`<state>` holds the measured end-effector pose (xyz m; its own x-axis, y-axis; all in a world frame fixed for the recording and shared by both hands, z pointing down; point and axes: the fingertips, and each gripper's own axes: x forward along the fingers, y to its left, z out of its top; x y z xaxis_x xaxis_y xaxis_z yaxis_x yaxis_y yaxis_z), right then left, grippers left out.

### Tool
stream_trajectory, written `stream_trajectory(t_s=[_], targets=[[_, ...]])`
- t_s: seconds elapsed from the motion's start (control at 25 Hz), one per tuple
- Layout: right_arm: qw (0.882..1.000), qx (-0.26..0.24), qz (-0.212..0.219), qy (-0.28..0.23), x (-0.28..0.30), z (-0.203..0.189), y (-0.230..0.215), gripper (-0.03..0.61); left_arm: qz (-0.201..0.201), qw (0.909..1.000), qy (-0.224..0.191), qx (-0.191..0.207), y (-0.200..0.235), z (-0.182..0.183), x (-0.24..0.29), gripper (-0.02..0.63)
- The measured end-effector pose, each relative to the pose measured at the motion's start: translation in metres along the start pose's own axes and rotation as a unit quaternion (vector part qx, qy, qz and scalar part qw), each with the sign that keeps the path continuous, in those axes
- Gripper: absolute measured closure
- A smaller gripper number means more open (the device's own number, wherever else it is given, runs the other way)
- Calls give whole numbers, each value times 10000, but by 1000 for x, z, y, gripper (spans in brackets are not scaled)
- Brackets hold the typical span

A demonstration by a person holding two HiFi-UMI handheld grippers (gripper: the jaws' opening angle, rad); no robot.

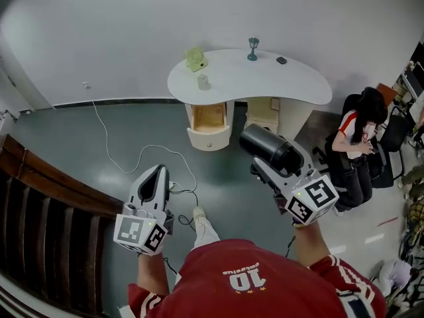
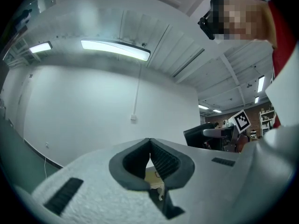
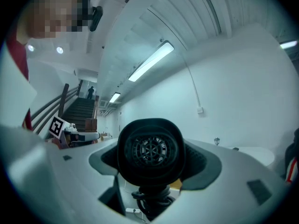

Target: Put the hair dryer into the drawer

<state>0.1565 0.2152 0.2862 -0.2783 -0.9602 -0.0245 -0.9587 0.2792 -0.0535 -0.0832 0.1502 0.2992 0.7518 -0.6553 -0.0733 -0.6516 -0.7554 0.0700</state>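
Closest to the camera, the head view looks steeply down on a person in a red shirt [image 1: 248, 277] who holds a gripper in each hand.

The left gripper [image 1: 158, 175] hangs low over the grey floor [image 1: 79, 138]. In the left gripper view its two ribbed pads are pressed together at the tips, with nothing between them.

The right gripper [image 1: 270, 172] is held higher and farther forward. Its jaws are clamped on a black hair dryer [image 1: 270, 148]. The dryer's round barrel sticks out ahead of the fingers, in the air above the floor. It is near the drawer but not in it. In the right gripper view the grilled end of the barrel faces the camera, gripped on both sides by the grey pads, and the dryer's coiled black cord hangs below.

A thin white cable [image 1: 126, 164] loops across the floor past the person's white shoe [image 1: 199, 213]. At the left edge runs a dark wooden stair rail [image 1: 40, 177].

Farther on stands a white curved desk [image 1: 265, 81]. Its pale wooden drawer [image 1: 209, 123] is pulled open beneath the left end, showing a bare wooden inside. On the desk top are a small green object [image 1: 195, 59], a pale cup [image 1: 203, 81], a teal goblet-shaped ornament [image 1: 252, 48] and a small dark item [image 1: 281, 60].

To the right of the desk, a seated person [image 1: 358, 138] with dark hair bends forward in an office chair. Beyond the desk rises a plain white wall [image 1: 132, 25].
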Motion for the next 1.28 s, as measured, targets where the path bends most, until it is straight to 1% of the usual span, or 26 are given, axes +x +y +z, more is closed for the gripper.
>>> stream_trajectory(t_s=[0.16,0.36,0.56,0.72,1.04,1.28], targets=[[9998,-7,99,152,54,-7,-13,227,22,10000,34,-27,38,-4,36,615],[9996,2,222,198,118,-13,-23,227,-91,9999,68,-92,80,-5,77,615],[9996,51,266,96,179,-17,-34,227,-267,9995,127,-147,123,-2,117,615],[9996,91,208,175,222,-24,-40,227,-436,9986,182,-241,156,-6,145,615],[9990,-40,12,435,284,-48,-44,226,-776,9962,264,-295,205,-19,181,615],[9977,-200,3,644,296,-70,-41,227,-941,9940,332,-447,211,-35,185,615]])
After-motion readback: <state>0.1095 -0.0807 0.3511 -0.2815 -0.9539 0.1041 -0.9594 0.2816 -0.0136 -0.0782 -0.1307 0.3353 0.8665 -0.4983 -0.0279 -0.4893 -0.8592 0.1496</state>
